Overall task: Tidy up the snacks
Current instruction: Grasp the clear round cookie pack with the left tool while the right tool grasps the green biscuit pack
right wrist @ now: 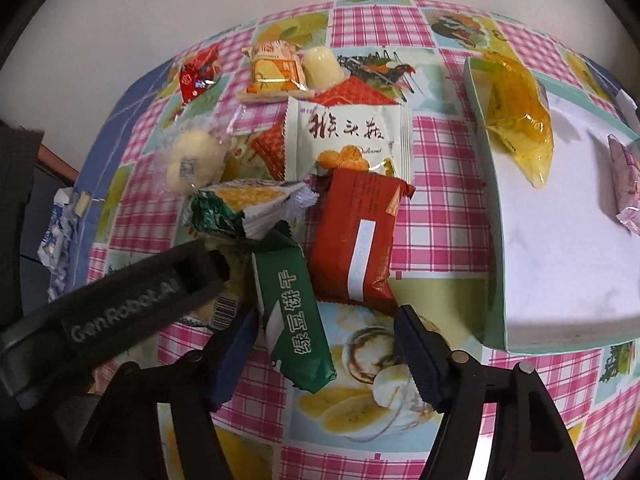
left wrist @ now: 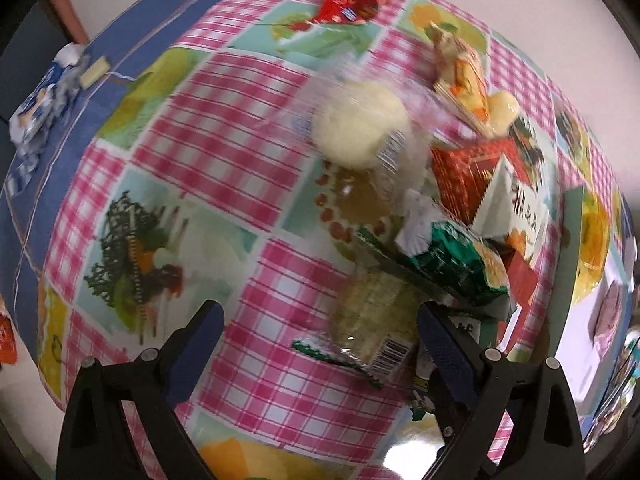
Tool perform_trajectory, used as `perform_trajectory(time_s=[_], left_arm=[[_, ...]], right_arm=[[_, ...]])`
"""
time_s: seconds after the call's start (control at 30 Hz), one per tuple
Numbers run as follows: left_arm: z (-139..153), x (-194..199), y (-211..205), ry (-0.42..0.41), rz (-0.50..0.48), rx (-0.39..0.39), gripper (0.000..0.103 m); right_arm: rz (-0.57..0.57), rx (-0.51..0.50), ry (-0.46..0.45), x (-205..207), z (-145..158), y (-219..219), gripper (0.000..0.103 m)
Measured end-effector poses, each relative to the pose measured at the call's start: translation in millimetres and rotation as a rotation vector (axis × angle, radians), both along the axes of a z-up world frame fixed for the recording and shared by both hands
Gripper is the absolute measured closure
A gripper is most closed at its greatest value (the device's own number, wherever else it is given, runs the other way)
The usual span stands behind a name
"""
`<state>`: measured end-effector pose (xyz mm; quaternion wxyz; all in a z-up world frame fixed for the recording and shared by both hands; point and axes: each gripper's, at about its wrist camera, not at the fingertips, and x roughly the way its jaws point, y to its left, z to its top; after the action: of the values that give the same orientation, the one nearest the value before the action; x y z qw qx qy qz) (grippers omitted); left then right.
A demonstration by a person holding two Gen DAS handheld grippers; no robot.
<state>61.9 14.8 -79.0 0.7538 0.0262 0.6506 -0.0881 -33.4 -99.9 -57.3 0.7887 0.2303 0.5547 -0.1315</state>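
A heap of wrapped snacks lies on the checked tablecloth (right wrist: pixel 436 216). My right gripper (right wrist: pixel 324 354) is open, its jaws either side of a green biscuit packet (right wrist: pixel 298 316), just below a red packet (right wrist: pixel 358 236) and a white packet (right wrist: pixel 348 136). My left gripper (left wrist: pixel 320 320) is open over a clear-wrapped pale cake (left wrist: pixel 374 316), beside a green-and-white packet (left wrist: pixel 448 260); it also shows in the right wrist view (right wrist: pixel 132 288). A clear-wrapped white bun (left wrist: pixel 360 124) lies further off. A mint-edged box (right wrist: pixel 560 232) at right holds a yellow packet (right wrist: pixel 520 116) and a pink one (right wrist: pixel 626 184).
A red packet (right wrist: pixel 200 70), an orange packet (right wrist: pixel 274 72) and a pale jelly cup (right wrist: pixel 322 66) lie at the far side of the heap. A blue-and-white wrapper (left wrist: pixel 44 100) lies on the blue cloth at the table's left edge. A white wall stands behind.
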Motion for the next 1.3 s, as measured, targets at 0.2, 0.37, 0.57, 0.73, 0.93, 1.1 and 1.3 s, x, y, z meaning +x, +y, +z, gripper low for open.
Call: perform_trajectory(time_s=[0.2,0.37,0.57,0.73,0.93,1.1,1.3], left_arm=[[-11.6,5.4,-20.6,0.012,-0.022,-0.009,0.006],[-14.1,9.7,-18.1,0.007,0.003,-0.003,0.006],[-14.7,17.9,-5.2,-0.011,0.045,0.029,0.006],[-16.2,21.7,-0.9,-0.014,0.065,0.032,0.006],[-19.8,14.7,-7.3,-0.019,0.021,0.058,0.008],[-24.5,0.9,-8.7,-0.016,-0.011,0.069,0.018],[-26.5,-0.3,-13.2,-0.036,-0.026,0.071,0.023]], right_arm=[[0.003,-0.010,0.016,0.5,-4.2,-0.2,0.030],[0.014,-0.018,0.018,0.1,-5.7,2.5,0.030],[0.022,-0.016,0.010,7.0,-3.6,7.1,0.035],[0.039,-0.008,0.001,9.7,-2.0,11.7,0.047],[0.057,-0.005,-0.002,13.3,-2.8,17.2,0.050],[0.084,-0.010,0.010,17.0,-7.8,23.7,0.054],[0.113,-0.029,0.027,22.3,-14.5,30.4,0.059]])
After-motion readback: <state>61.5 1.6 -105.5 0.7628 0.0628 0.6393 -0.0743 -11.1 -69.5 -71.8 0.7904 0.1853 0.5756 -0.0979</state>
